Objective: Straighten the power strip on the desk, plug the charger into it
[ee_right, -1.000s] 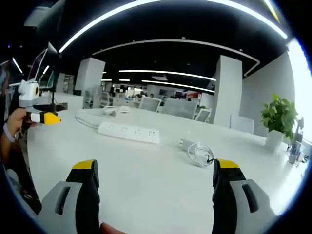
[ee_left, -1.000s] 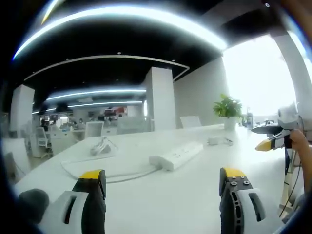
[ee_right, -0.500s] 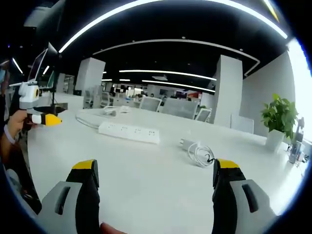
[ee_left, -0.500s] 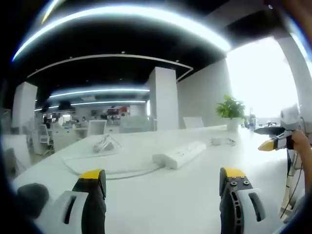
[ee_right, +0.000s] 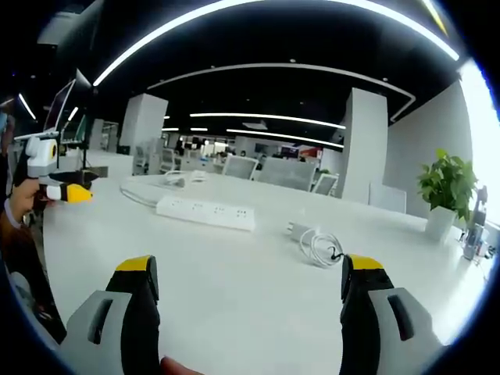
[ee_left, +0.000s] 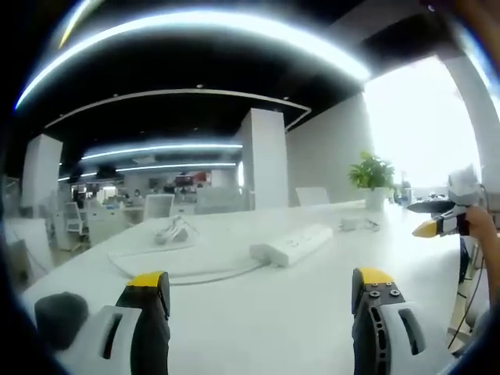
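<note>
On the white table (ee_right: 234, 289), a white power strip (ee_right: 206, 212) lies at eleven o'clock from the right hand-held gripper (ee_right: 248, 293), the charger (ee_right: 319, 243) at one o'clock. Both it and the left hand-held gripper (ee_left: 260, 306) are empty, jaws apart. Best approach: grip the strip's ends squarely.
</note>
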`<move>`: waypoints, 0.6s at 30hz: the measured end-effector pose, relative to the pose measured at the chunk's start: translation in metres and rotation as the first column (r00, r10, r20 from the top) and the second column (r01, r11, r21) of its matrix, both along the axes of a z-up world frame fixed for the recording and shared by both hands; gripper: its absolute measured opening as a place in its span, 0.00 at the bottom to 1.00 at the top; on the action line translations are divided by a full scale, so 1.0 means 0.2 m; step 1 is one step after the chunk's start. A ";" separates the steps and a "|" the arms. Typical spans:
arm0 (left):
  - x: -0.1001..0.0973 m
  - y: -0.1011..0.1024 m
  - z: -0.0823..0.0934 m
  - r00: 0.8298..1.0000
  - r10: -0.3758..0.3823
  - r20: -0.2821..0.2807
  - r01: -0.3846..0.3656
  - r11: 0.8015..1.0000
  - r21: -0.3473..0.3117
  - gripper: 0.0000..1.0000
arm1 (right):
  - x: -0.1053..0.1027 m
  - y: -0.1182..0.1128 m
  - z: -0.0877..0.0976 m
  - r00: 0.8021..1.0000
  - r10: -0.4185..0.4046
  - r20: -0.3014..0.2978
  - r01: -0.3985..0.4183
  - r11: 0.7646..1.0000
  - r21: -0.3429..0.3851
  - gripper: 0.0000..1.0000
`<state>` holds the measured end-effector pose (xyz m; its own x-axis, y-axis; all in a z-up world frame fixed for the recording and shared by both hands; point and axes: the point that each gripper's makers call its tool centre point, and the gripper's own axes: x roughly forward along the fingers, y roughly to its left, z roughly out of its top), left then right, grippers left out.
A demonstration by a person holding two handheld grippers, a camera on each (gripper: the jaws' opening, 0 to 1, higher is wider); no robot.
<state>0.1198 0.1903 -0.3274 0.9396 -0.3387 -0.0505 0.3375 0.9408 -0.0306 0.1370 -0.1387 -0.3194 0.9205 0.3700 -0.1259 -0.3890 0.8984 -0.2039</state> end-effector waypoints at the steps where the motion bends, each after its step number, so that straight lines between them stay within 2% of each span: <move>1: 0.00 0.00 0.01 1.000 0.000 0.003 0.000 1.000 -0.005 0.99 | 0.00 0.00 0.00 1.000 0.001 0.000 -0.001 1.000 0.000 0.97; 6: 0.01 0.01 0.05 1.000 -0.013 0.024 0.013 1.000 0.001 0.99 | -0.01 0.02 -0.01 1.000 0.006 -0.004 -0.006 1.000 0.000 0.97; 12: 0.04 -0.06 0.10 0.993 -0.111 0.029 0.109 0.993 0.041 0.99 | -0.01 0.05 -0.03 1.000 0.017 -0.007 -0.017 1.000 0.002 0.97; 18: 0.11 -0.10 0.19 0.987 -0.151 0.047 0.149 0.987 0.052 0.99 | -0.01 0.05 -0.03 1.000 0.023 -0.007 -0.022 1.000 0.011 0.97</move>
<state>0.1420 0.1704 -0.2895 0.8799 -0.4745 -0.0236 0.4751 0.8793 0.0340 0.1341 -0.1279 -0.3257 0.9109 0.3919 -0.1288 -0.4106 0.8915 -0.1913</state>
